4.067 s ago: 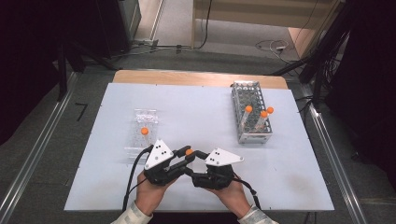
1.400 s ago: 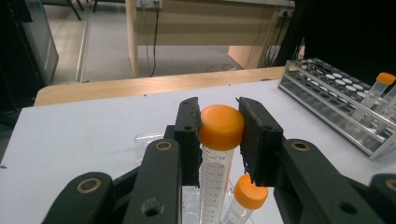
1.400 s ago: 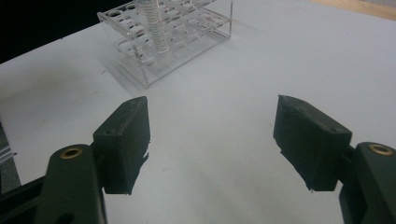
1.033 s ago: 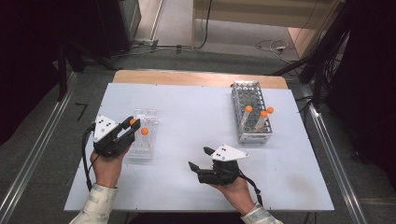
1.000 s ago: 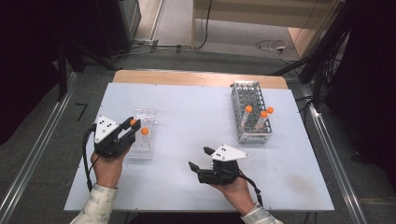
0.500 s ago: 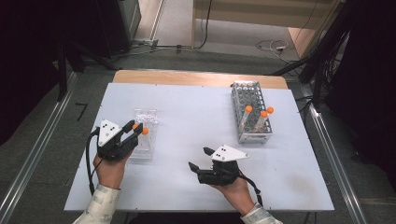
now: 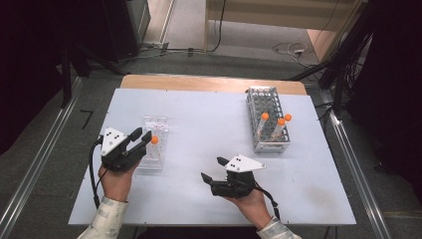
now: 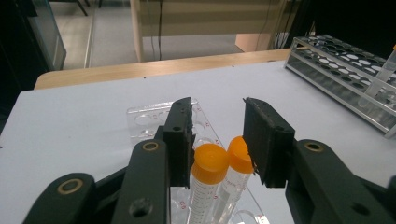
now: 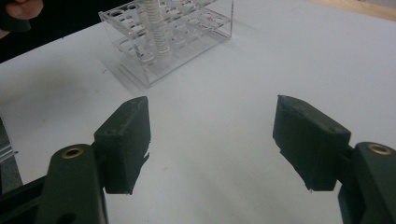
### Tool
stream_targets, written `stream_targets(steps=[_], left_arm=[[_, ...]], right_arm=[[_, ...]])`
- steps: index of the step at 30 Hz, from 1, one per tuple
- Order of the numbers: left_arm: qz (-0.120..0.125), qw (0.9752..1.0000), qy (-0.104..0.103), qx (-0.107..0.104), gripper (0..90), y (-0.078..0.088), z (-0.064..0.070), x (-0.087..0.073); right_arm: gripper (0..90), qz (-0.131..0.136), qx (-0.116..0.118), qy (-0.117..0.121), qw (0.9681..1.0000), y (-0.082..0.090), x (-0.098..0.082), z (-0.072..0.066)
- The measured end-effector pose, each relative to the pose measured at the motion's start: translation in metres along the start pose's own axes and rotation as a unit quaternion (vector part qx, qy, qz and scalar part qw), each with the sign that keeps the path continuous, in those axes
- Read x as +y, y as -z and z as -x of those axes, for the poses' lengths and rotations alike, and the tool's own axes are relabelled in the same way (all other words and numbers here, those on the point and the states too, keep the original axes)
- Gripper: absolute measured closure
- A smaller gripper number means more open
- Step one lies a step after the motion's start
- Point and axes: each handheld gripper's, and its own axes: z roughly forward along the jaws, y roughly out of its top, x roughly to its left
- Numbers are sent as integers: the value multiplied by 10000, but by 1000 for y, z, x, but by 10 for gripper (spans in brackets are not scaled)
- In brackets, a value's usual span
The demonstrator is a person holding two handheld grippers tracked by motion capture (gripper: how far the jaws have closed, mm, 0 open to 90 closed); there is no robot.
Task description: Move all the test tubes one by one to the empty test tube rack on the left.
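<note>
A clear plastic rack (image 7: 160,124) stands at the table's left, with an orange-capped tube (image 7: 155,140) upright in it. My left gripper (image 7: 141,135) is level at that rack. In the left gripper view two orange-capped tubes (image 8: 210,161) (image 8: 238,156) stand in the rack (image 8: 149,116) between my jaws (image 8: 217,109), which have just been opening and stand slightly parted beside the caps. My right gripper (image 7: 211,168) rests at the front centre, open and empty (image 9: 212,116); the clear rack (image 9: 187,32) lies ahead of it.
A metal wire rack (image 7: 259,99) at the right back holds three orange-capped tubes (image 7: 281,122); it also appears at the right edge of the left gripper view as the metal rack (image 8: 336,70). White tabletop (image 7: 209,119) stretches between the two racks.
About four seconds ago both grippers met at the front centre over an orange-capped tube. The left one has since gone to the clear rack, and its jaws parted slightly in the last second. The right hand stayed still.
</note>
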Motion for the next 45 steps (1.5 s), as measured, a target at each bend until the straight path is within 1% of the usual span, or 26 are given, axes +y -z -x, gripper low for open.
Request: stream_targets(steps=[5,9,11,13,15,18,22,23,26,33,36,43,45], left_arm=[[31,9999,102,-110,538,2,1,2],[0,9993,208,-302,468,3,4,5],[-16,9992,200,-348,428,4,7,6],[-22,9990,183,-399,388,4,11,8],[-67,9991,117,-410,343,4,14,9],[-93,9989,87,-459,295,4,19,10],[-118,9982,147,-578,248,3,22,11],[-118,9981,154,-585,236,3,23,11],[-77,9981,149,-594,205,4,26,12],[-65,9968,149,-783,203,6,33,13],[-96,9966,128,-808,202,6,35,14],[-139,9963,143,-839,184,6,39,14],[-152,9962,100,-852,182,5,41,14]], right_arm=[[261,19,-54,-11,10000,1,0,2],[262,60,-144,-49,9999,3,1,8],[263,99,-203,-100,9997,6,2,12],[265,143,-274,-147,9994,9,2,16],[265,173,-358,-181,9990,11,3,22],[266,214,-491,-253,9982,16,3,31],[266,258,-651,-375,9968,22,3,42],[267,290,-705,-364,9964,23,3,44],[268,330,-842,-447,9949,28,4,53],[276,399,-1236,-597,9897,38,2,73],[279,443,-1419,-639,9868,42,1,81],[283,533,-1782,-864,9788,55,-2,102],[288,546,-1896,-891,9763,58,-3,106]])
